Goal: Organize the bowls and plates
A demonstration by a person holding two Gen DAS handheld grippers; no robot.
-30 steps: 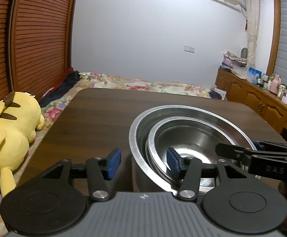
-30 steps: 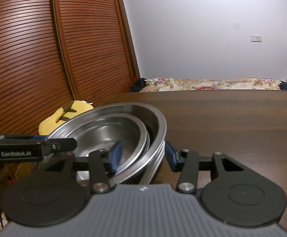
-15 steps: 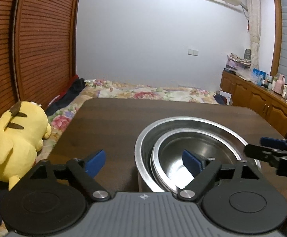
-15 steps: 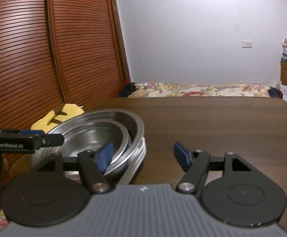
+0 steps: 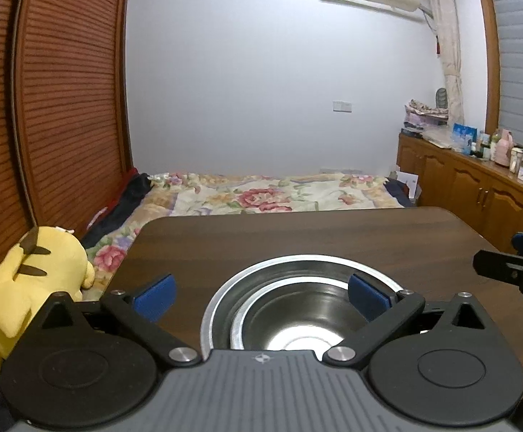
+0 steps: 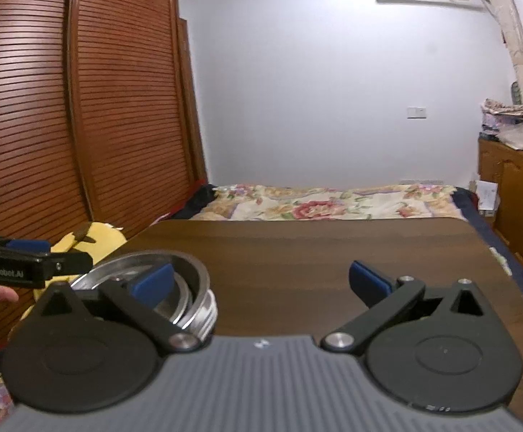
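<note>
Both tools open above the nested bowls

The left tool (image 5: 259,293) and right tool (image 6: 259,280) had just spread wide, gripping nothing; the steel bowls (image 5: 297,309) sat stacked on the dark surface (image 5: 297,237).

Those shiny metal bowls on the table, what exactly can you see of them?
The bowls look like stainless steel: a smaller one nested inside a wider one, both upright and seemingly empty. The right wrist view shows ridged rims stacked beneath, so there may be more bowls underneath. They stand on the dark wooden table, near its front left part. Nothing grips them; both grippers' jaws have just been opening and stand clear.
</note>
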